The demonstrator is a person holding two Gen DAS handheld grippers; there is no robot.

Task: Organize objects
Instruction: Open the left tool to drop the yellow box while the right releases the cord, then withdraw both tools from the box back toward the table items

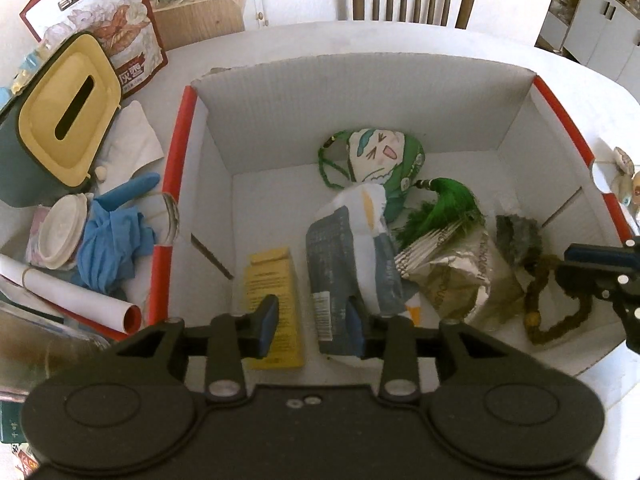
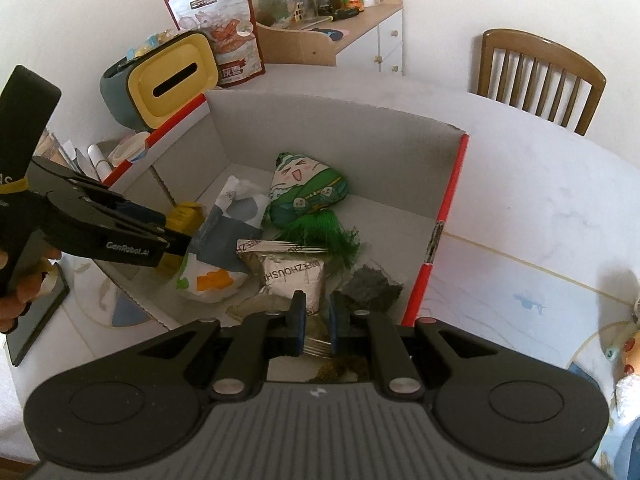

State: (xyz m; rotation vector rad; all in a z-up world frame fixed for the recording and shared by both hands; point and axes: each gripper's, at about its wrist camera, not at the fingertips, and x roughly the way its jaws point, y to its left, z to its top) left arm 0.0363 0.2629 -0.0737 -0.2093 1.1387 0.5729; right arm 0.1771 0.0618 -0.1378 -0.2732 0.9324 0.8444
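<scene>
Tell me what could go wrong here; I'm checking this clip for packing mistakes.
The left gripper hangs open over the grey-white pouch and yellow packet; closing might catch both. The right gripper hovers low above the silver foil bag and could crush it. Both grippers share one crowded box and might collide.

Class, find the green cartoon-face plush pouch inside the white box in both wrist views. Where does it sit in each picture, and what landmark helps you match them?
Left wrist view: green plush pouch lies just right of centre, near the box's far wall.
Right wrist view: green plush pouch lies near centre, below the far wall.
Shared landmark: yellow-lidded tissue box, outside the box at upper left.
</scene>
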